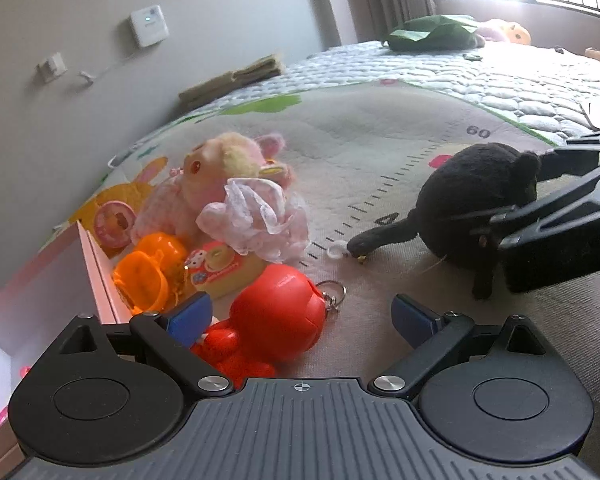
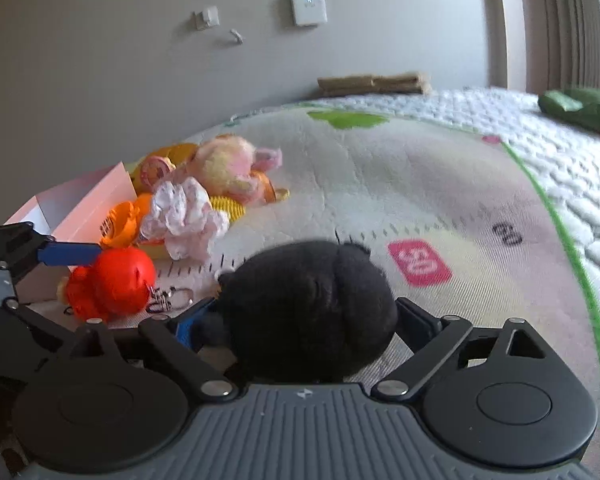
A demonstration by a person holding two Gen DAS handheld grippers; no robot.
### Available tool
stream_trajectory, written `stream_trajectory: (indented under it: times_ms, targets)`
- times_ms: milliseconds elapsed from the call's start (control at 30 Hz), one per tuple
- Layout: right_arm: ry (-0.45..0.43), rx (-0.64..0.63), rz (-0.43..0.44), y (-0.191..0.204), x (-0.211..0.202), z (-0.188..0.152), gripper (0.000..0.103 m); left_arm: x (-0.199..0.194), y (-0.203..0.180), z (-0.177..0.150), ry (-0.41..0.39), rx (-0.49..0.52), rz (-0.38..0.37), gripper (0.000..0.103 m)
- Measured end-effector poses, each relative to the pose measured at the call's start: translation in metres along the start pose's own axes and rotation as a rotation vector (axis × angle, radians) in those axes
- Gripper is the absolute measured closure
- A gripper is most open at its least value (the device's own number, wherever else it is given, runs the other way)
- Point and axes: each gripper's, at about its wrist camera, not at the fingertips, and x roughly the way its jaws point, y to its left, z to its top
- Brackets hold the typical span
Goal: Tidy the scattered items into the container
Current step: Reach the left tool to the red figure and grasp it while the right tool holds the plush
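Note:
A black plush toy [image 2: 308, 304] lies on the play mat between my right gripper's [image 2: 304, 320] fingers, which close on its sides; it also shows in the left wrist view [image 1: 472, 200]. My left gripper [image 1: 300, 320] is open, with a red plastic figure [image 1: 276, 320] and its keyring between the fingers, untouched as far as I can tell. A pink-white box [image 1: 60, 280] stands at the left. Beside it lie an orange plastic toy [image 1: 148, 276], a pink plush [image 1: 216, 184], a lacy pink cloth [image 1: 256, 216] and a small yellow toy [image 1: 220, 268].
The play mat [image 1: 380, 152] lies on a quilted bed cover [image 1: 500, 80]. A green item [image 1: 432, 32] and more plush toys lie far back by the window. A grey wall runs along the left with a folded brown item [image 1: 232, 80] at its foot.

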Motion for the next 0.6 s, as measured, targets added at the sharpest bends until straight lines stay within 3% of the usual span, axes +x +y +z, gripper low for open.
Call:
stream_trajectory:
  times_ms: [367,433,600]
  targets:
    - [-0.025,-0.011,-0.025,-0.002,-0.009,-0.008,0.010,0.006,0.006,-0.005,0.017,0.001,0.048,0.005]
    - [-0.032,-0.025,-0.029,-0.001,-0.009,-0.007,0.010,0.005,0.004,-0.007,0.007,0.021,0.088,0.023]
    - [-0.055,-0.081,-0.038,0.005,-0.005,-0.001,0.010,0.003,0.011,-0.008,0.005,0.023,0.132,0.040]
